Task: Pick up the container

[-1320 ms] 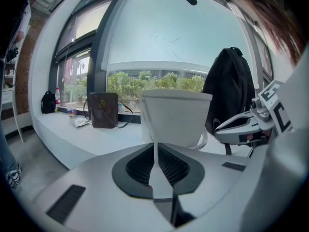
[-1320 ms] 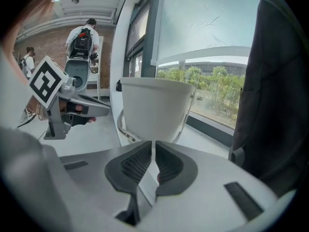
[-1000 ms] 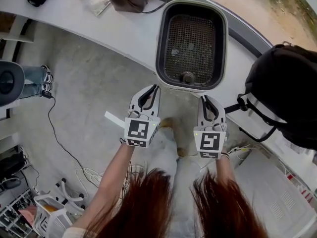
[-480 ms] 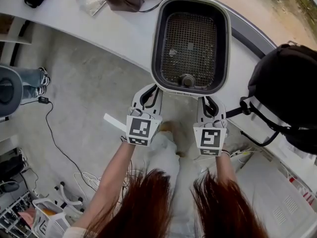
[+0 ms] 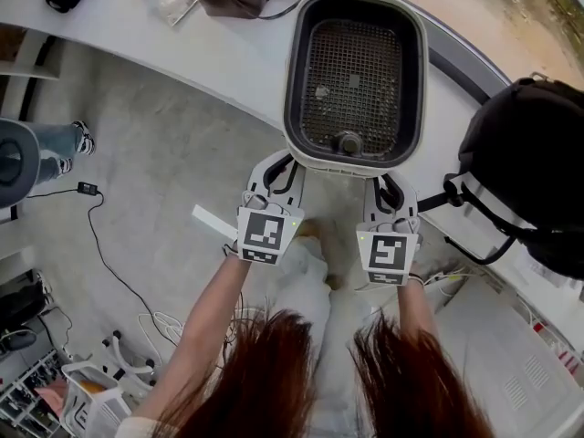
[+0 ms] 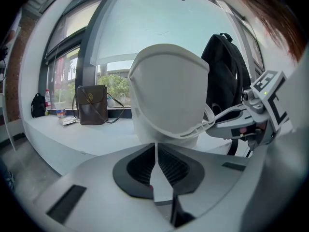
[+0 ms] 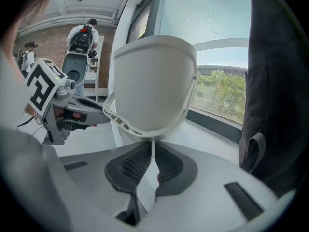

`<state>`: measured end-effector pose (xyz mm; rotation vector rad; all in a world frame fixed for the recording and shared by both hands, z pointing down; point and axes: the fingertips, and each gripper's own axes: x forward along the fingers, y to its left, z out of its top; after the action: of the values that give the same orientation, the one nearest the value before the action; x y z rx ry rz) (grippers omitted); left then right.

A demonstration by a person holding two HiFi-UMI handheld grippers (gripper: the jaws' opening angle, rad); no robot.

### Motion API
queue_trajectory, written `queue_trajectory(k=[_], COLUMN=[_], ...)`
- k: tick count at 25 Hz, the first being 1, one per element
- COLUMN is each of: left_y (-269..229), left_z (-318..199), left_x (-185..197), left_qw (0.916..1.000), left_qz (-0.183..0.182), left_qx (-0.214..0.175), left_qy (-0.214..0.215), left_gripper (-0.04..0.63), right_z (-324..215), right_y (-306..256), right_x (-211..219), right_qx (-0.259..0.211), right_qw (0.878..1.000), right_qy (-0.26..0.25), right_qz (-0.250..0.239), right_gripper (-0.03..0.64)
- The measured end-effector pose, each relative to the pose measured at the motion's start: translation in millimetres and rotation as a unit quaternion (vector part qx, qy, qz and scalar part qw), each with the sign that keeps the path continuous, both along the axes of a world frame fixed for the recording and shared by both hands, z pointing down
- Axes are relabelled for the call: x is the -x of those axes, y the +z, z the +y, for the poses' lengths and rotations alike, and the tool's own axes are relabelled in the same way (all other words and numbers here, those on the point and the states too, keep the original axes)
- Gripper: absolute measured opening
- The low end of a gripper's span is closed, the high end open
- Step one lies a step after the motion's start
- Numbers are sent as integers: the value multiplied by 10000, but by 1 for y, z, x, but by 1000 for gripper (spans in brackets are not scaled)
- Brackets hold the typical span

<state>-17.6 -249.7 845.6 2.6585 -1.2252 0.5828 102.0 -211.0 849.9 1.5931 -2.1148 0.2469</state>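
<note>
While it overhangs the edge of the white worktop (image 5: 210, 48), the container (image 5: 338, 163) is pinched by its near rim. The left gripper (image 5: 288, 162) and right gripper (image 5: 383, 181) each have their fingers (image 6: 140, 164) clamped on that thin lip, with a black backpack (image 5: 529, 172) alongside.

The head camera looks steeply down from above onto the left gripper (image 5: 290, 161), the right gripper (image 5: 388, 179) and into the container (image 5: 356, 164). Each gripper camera sits low behind its own jaws, very near, facing up at the container's outer wall. All three share the container; both gripper views apparently catch the same backpack (image 5: 534, 181) too.
</note>
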Motion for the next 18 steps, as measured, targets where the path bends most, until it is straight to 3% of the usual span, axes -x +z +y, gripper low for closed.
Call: queue_trajectory(k=[18], left_y=[-60], left_z=[23], left_x=[11], left_qw=[9994], left_qz=[8], left_qx=[333], left_qy=[-123], left_gripper=[20], right_z=[32], right_y=[-62], right_x=[8], right_qx=[254], right_qw=[9995], right_qy=[135], right_qz=[-104], right_gripper=[26])
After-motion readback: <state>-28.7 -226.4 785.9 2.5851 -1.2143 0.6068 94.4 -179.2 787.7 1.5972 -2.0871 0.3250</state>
